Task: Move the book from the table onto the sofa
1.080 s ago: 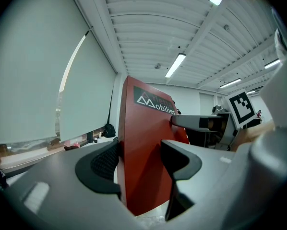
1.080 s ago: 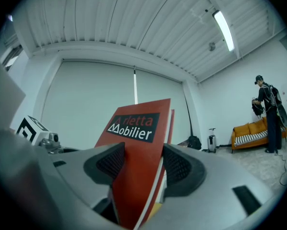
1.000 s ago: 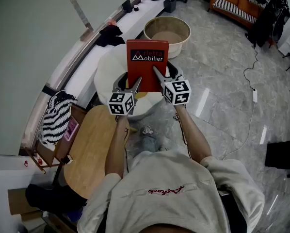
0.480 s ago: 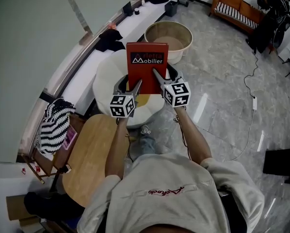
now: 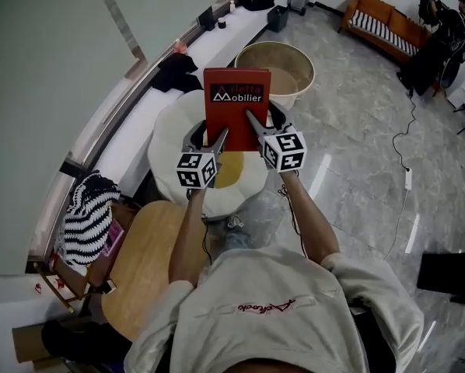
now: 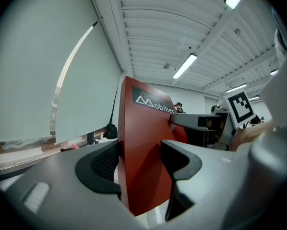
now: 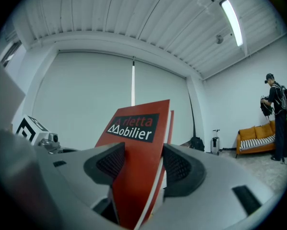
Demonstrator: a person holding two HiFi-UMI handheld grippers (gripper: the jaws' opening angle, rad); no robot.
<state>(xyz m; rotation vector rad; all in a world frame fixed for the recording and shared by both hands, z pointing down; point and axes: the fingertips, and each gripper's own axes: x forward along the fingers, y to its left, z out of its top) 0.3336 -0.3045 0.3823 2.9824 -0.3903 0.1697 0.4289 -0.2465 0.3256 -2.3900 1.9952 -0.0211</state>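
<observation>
At the upper middle of the head view, the left gripper (image 5: 218,135) and right gripper (image 5: 252,118) are both clamping the red book (image 5: 235,107), holding it upright over a round white seat (image 5: 169,127).

The head view looks steeply down from above the person, over both forearms, onto the left gripper (image 5: 219,135) and right gripper (image 5: 253,120) ahead. Each gripper view sits just behind its own jaws and looks along them, tilted up toward the ceiling (image 7: 134,18), very near the red book (image 5: 235,99). All three views share that book. Beyond it, each gripper view catches the other gripper's marker cube (image 6: 240,107).
</observation>
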